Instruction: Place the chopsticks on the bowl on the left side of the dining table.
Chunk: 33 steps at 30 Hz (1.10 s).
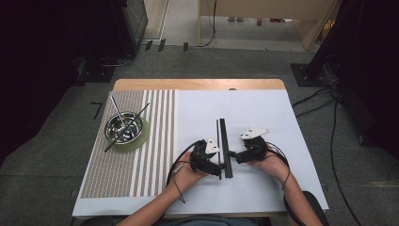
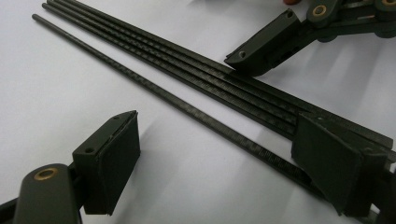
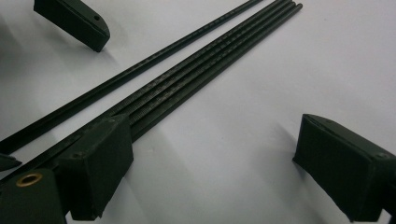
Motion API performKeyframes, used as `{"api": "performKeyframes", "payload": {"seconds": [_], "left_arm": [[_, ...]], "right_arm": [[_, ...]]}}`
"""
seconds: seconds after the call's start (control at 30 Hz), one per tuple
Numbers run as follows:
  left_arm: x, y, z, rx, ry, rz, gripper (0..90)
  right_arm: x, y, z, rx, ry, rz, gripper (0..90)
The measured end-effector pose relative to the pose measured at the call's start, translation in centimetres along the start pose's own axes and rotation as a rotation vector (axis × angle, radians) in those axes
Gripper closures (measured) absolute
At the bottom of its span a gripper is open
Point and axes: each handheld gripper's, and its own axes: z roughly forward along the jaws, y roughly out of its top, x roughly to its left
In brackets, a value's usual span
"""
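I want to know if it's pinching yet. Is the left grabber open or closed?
Open. In its own view the left gripper has jaws spread wide apart, with one thin black stick lying on the white table between them, not squeezed.

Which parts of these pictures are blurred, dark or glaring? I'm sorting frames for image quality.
High view: the white table sheet is bright, both side edges of the room are nearly black, and the steel bowl glints. Left gripper view: the near jaws are soft, the black sticks sharper, with soft shadows on the sheet. Right gripper view: the same, and the sheet greys towards its corners.
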Motion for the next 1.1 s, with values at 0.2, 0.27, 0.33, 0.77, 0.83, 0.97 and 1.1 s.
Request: {"api": "performKeyframes", "payload": {"seconds": [0.2,0.27,0.33,0.77,0.83,0.97,1.1], "left_arm": [[0.7,-0.1,-0.6,0.003,0.005,-0.011,32.6],[0.9,-0.1,-0.9,0.007,0.012,-0.023,40.8],[1.1,-0.1,-1.0,0.008,0.011,-0.029,45.6],[1.7,0.0,-1.5,0.034,0.039,-0.08,66.9],[1.8,0.0,-1.6,0.043,0.036,-0.097,70.6],[2.2,0.1,-1.8,0.051,0.022,-0.124,75.6],[2.4,0.2,-1.9,0.07,0.015,-0.133,76.9]], "right_arm": [[0.0,0.0,0.0,-0.001,-0.001,0.002,10.9],[0.0,0.0,0.0,-0.001,0.0,0.002,10.9],[0.0,0.0,0.0,0.0,-0.001,0.004,10.9],[0.0,0.0,0.0,0.0,0.0,0.005,10.9],[0.0,0.0,0.0,0.001,-0.001,0.006,10.9],[0.0,0.0,0.0,0.0,0.0,0.005,10.9],[0.0,0.0,0.0,0.0,0.0,0.005,10.9]]}}
